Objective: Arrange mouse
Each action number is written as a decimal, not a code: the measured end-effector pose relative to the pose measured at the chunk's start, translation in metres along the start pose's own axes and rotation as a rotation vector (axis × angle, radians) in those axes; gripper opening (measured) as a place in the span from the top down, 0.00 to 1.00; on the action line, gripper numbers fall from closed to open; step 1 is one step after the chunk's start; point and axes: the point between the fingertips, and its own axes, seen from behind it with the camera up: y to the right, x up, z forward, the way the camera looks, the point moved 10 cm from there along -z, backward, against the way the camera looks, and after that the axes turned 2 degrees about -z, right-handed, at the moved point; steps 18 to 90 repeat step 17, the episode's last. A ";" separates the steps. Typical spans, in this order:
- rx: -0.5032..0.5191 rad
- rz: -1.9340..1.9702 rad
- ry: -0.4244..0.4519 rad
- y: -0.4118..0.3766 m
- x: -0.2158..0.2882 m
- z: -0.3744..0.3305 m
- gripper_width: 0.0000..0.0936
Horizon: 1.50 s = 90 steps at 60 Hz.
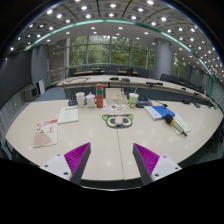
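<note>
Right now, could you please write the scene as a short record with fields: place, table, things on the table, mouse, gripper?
place: large office room with ceiling lights and more desks behind
table: pale table, wide, ahead of the fingers
mouse pad: patterned green mat, beyond the fingers near the middle
mouse: cannot tell it apart on the mat
containers: red bottle and cups in a row at the back
papers: sheets left of the mat
blue and yellow items: right of the mat
gripper: open, holding nothing
</note>
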 end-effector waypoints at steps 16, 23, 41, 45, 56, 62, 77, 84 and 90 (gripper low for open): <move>0.013 -0.021 0.001 0.000 -0.015 -0.031 0.09; 0.016 -0.021 -0.001 -0.001 -0.016 -0.032 0.09; 0.016 -0.021 -0.001 -0.001 -0.016 -0.032 0.09; 0.016 -0.021 -0.001 -0.001 -0.016 -0.032 0.09; 0.016 -0.021 -0.001 -0.001 -0.016 -0.032 0.09; 0.016 -0.021 -0.001 -0.001 -0.016 -0.032 0.09; 0.016 -0.021 -0.001 -0.001 -0.016 -0.032 0.09; 0.016 -0.021 -0.001 -0.001 -0.016 -0.032 0.09; 0.016 -0.021 -0.001 -0.001 -0.016 -0.032 0.09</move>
